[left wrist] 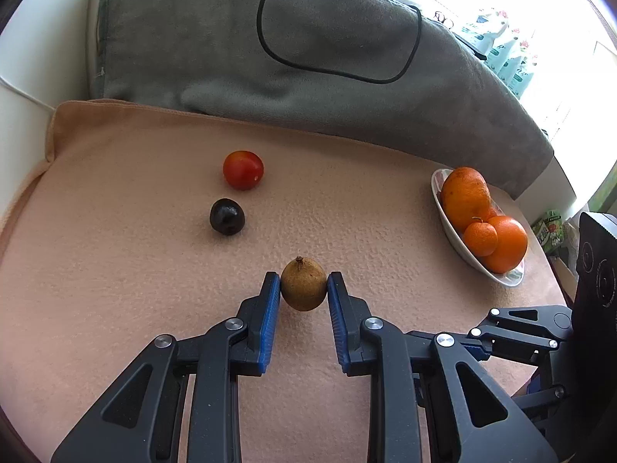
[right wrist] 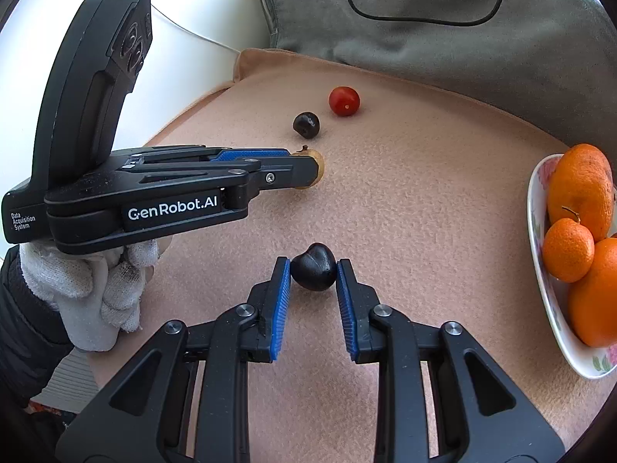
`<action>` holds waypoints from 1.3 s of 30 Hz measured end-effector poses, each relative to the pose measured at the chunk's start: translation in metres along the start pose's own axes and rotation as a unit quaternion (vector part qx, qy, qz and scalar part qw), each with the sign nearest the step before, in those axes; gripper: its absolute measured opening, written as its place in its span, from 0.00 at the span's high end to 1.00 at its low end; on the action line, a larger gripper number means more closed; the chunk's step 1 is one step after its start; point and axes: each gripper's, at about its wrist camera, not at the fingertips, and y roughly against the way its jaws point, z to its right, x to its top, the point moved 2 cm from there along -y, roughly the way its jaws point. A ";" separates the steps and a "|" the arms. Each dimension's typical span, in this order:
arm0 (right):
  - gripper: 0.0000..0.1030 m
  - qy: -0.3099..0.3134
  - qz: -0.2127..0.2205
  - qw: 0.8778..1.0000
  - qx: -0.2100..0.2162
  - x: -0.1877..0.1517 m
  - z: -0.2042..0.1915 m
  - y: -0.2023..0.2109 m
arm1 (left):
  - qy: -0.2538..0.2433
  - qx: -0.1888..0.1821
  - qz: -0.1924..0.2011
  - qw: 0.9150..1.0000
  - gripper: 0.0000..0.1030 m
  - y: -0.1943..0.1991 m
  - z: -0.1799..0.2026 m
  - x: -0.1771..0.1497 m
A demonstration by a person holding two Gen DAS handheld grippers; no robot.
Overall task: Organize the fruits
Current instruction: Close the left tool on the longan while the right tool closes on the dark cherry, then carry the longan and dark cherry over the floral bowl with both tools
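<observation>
Left gripper (left wrist: pixel 304 283): closed on the brown fruit (left wrist: pixel 303 284), blue pads pressing both its sides; seen at 6 o'clock in the left wrist view.
Brown fruit: round, rough skin, stub stem up; on or just above the cloth, which cannot be told.
Right gripper (right wrist: pixel 313 268): closed on a dark plum (right wrist: pixel 313 267), pads against both flanks; at 6 o'clock in the right wrist view.
Second plum (left wrist: pixel 227 217): loose on the cloth, at 10 o'clock from the brown fruit.
Tomato (left wrist: pixel 243 169): red, loose, just beyond the second plum at 12 o'clock from it, apart from it.
Bowl (left wrist: pixel 459 241): white, flowered rim, at 3 o'clock on the cloth; holds three oranges (left wrist: pixel 466 196), the smallest in front.
Cloth (left wrist: pixel 154 270): peach, covers the work surface.
Blanket (left wrist: pixel 193 46): grey, behind the cloth at 12 o'clock.
Cable (left wrist: pixel 266 46): black loop lying on the blanket.
Hand (right wrist: pixel 104 289): white glove, dark sleeve, grips the left gripper's handle at 9 o'clock in the right wrist view.
</observation>
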 end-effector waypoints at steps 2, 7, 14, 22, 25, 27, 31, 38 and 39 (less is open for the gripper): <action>0.75 -0.003 0.004 1.000 -0.001 -0.001 0.002 0.004 | -0.002 0.002 0.005 1.000 0.77 0.004 0.003 0.000; 0.75 -0.013 0.015 1.000 -0.006 -0.003 0.008 0.017 | -0.008 0.004 0.016 1.000 0.77 0.012 0.012 0.001; 0.75 -0.036 0.038 0.999 -0.010 -0.007 0.024 0.041 | -0.018 0.000 0.026 1.000 0.77 0.018 0.026 0.002; 0.75 -0.055 0.064 0.996 -0.019 -0.015 0.039 0.072 | -0.030 -0.014 0.035 0.999 0.77 0.025 0.052 0.004; 0.75 -0.061 0.073 0.995 -0.025 -0.021 0.046 0.085 | -0.036 -0.020 0.038 0.998 0.77 0.025 0.063 0.006; 0.75 -0.066 0.079 0.994 -0.029 -0.024 0.051 0.094 | -0.039 -0.024 0.039 0.998 0.77 0.025 0.070 0.007; 0.75 -0.079 0.090 0.992 -0.037 -0.028 0.065 0.106 | -0.044 -0.031 0.041 0.998 0.77 0.023 0.085 0.010; 0.75 -0.098 0.104 0.988 -0.052 -0.038 0.090 0.128 | -0.059 -0.043 0.044 0.996 0.77 0.016 0.111 0.019; 0.75 -0.101 0.106 0.988 -0.055 -0.040 0.093 0.131 | -0.061 -0.045 0.045 0.996 0.77 0.016 0.115 0.021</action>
